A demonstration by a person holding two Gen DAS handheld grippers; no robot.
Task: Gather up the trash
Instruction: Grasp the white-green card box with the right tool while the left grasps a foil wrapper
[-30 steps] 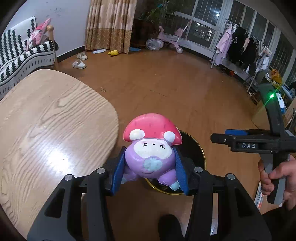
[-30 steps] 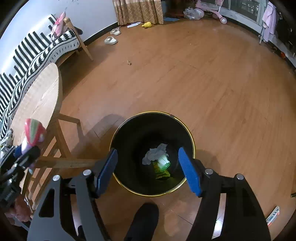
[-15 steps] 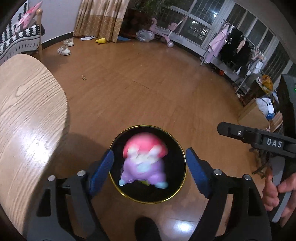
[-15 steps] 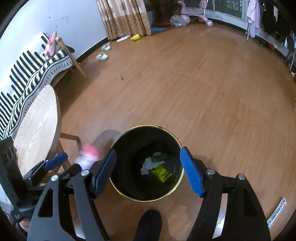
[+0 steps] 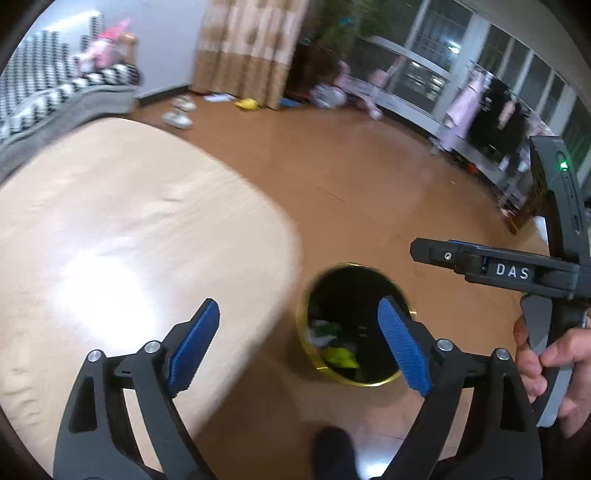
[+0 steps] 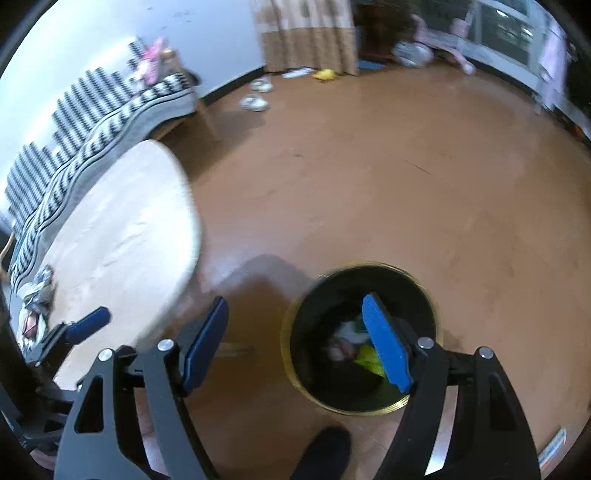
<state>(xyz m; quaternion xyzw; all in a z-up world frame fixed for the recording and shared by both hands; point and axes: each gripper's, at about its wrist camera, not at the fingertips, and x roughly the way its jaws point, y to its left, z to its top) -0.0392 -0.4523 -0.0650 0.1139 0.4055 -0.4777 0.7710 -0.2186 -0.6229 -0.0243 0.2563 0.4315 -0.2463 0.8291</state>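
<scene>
Blue pads spread wide on the left gripper (image 5: 299, 343), nothing between them, and its jaws have just been opening. Below and between those pads sits the trash bin (image 5: 306, 325), black with a gold rim, standing on the wooden floor (image 5: 369, 192) just beside the corner of the pale table (image 5: 129, 221). Inside the bin lies a heap of trash (image 5: 338, 350): something white, something bright yellow-green, and what may be a pinkish lump, though the blur makes that hard to call. The right hand (image 5: 546, 369) shows at the right edge of the left wrist view, wrapped round the handle of its own tool.

Over on the right wrist camera, the right gripper (image 6: 295, 339) is also released, jaws apart and just been widening, pads empty. Its right pad hangs over the mouth of the bin, its left pad over bare floor near the table edge. Crumpled wrappers (image 6: 38, 288) rest on the table's near left corner, well apart from the bin. A striped sofa (image 6: 110, 107) runs along the wall behind the table, and slippers (image 6: 255, 101) lie on the floor by the curtain (image 6: 306, 33).
</scene>
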